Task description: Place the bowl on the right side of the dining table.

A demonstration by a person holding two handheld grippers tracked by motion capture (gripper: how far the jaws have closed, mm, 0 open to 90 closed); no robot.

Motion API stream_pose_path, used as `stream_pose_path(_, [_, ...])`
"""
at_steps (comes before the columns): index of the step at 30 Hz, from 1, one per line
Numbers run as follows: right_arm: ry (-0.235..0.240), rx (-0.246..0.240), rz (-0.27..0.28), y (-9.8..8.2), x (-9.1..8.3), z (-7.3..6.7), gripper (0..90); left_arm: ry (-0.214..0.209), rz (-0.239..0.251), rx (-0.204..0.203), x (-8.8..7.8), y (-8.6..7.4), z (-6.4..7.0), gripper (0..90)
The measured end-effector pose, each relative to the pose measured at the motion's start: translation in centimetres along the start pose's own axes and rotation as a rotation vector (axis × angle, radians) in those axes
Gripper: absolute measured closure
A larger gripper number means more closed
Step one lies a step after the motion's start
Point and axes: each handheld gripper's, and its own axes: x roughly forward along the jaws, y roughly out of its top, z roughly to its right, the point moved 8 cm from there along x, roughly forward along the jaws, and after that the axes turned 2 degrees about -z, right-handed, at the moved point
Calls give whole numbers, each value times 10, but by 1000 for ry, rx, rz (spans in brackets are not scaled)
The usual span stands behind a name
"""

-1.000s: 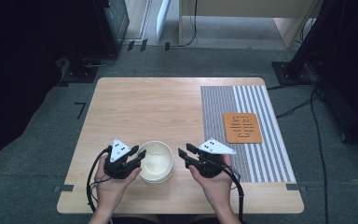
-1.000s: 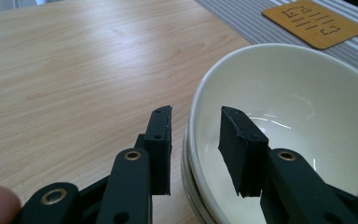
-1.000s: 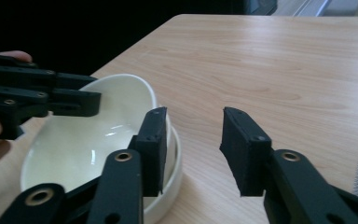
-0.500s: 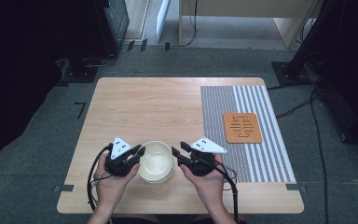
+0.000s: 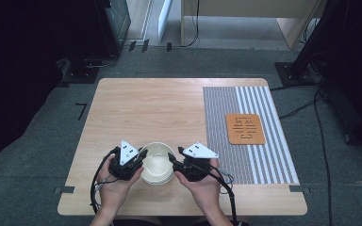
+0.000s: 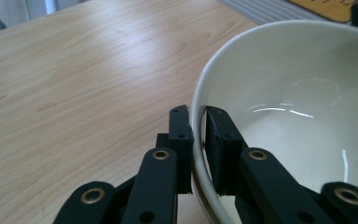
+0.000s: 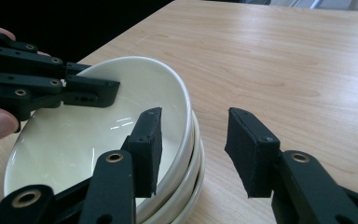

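A stack of white bowls (image 5: 156, 165) stands near the table's front edge, between the two hands. My left gripper (image 5: 140, 156) is shut on the left rim of the top bowl (image 6: 284, 93), one jaw inside the bowl and one outside (image 6: 196, 112). At the bowl's right side my right gripper (image 5: 172, 157) is open. It straddles the top bowl's rim (image 7: 193, 116), with one pad inside the bowl (image 7: 88, 140), the other outside, and a gap to both. The left gripper (image 7: 93, 88) shows across the bowl in the right gripper view.
A grey-and-white striped mat (image 5: 268, 155) covers the right part of the wooden table (image 5: 146, 108), with an orange cut-out coaster (image 5: 245, 128) on it. A cable (image 5: 228, 193) trails from the right gripper toward the front edge.
My right gripper has moved left from beside the stack until its open jaws straddle the top bowl's right rim. The left gripper has stayed at the left rim.
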Motion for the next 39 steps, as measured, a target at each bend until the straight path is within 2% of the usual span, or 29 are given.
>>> stream_pose_path(5, [8,33,-11,-3,3,1,567,5,33,13,-2,3,1,826])
stream_pose_path(11, [3,31,-10,-4,3,0,581,-1,64,17,-4,4,1,833])
stream_pose_path(18, [-7,25,-1,-5,5,0,614,12,119,58,-7,7,8,835])
stream_pose_path(25, [-30,11,9,-5,5,1,703,9,118,47,-6,5,5,833])
stream_pose_path(28, [-20,5,10,-6,6,-2,744,11,119,49,-6,5,4,832])
stream_pose_path(30, [-10,4,9,-6,7,-4,807,22,129,50,-7,7,2,835])
stream_pose_path(34, [-22,8,10,-5,8,-5,840,17,129,50,-7,7,2,835])
stream_pose_path(39, [-38,7,49,-2,7,-5,871,33,138,62,-8,6,3,833])
